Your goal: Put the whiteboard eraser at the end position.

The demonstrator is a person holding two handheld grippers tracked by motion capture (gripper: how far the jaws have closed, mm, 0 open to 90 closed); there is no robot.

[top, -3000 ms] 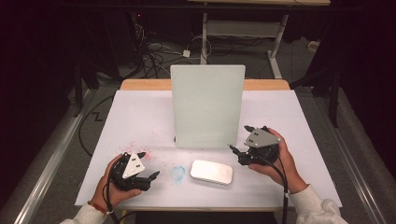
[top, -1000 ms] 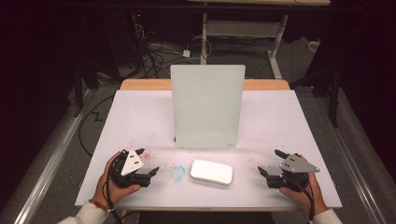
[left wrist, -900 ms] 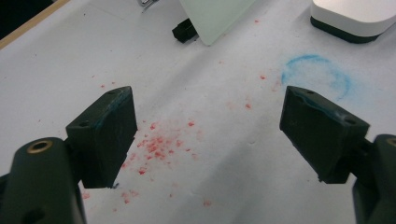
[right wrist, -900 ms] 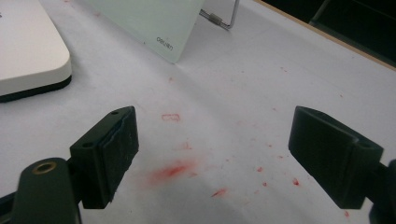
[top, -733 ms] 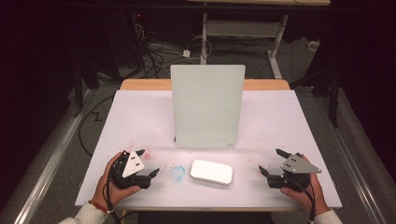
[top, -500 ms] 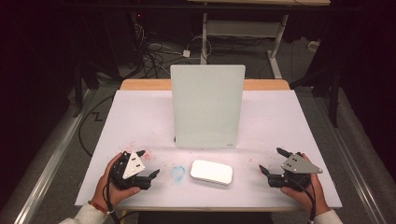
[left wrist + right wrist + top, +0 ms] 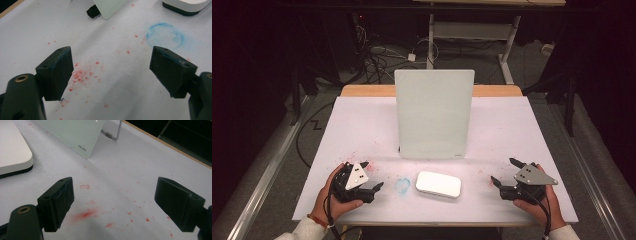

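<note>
A pale green glass board [image 7: 434,114] stands upright at the table's middle. In front of it lies a white eraser block [image 7: 438,184] with a dark underside, and a blue chalk ring [image 7: 402,185] sits just to its left. My left gripper [image 7: 372,175] rests near the front left edge, open and holding nothing, pointing toward the ring. In the left gripper view the ring [image 7: 165,35] lies beyond the right jaw and the eraser [image 7: 186,6] is at the top. My right gripper [image 7: 503,171] is open and holding nothing at the front right, with the eraser [image 7: 12,152] at the left of its view.
The white table sheet [image 7: 362,125] carries red marker specks near both grippers. A wire stand [image 7: 115,133] props the board [image 7: 72,132] from behind. A wooden table edge [image 7: 367,90] shows at the back. Cables and desk legs lie on the dark floor beyond.
The right gripper has pulled back from beside the board to the front right edge of the table and has settled there. The left gripper has barely shifted.
</note>
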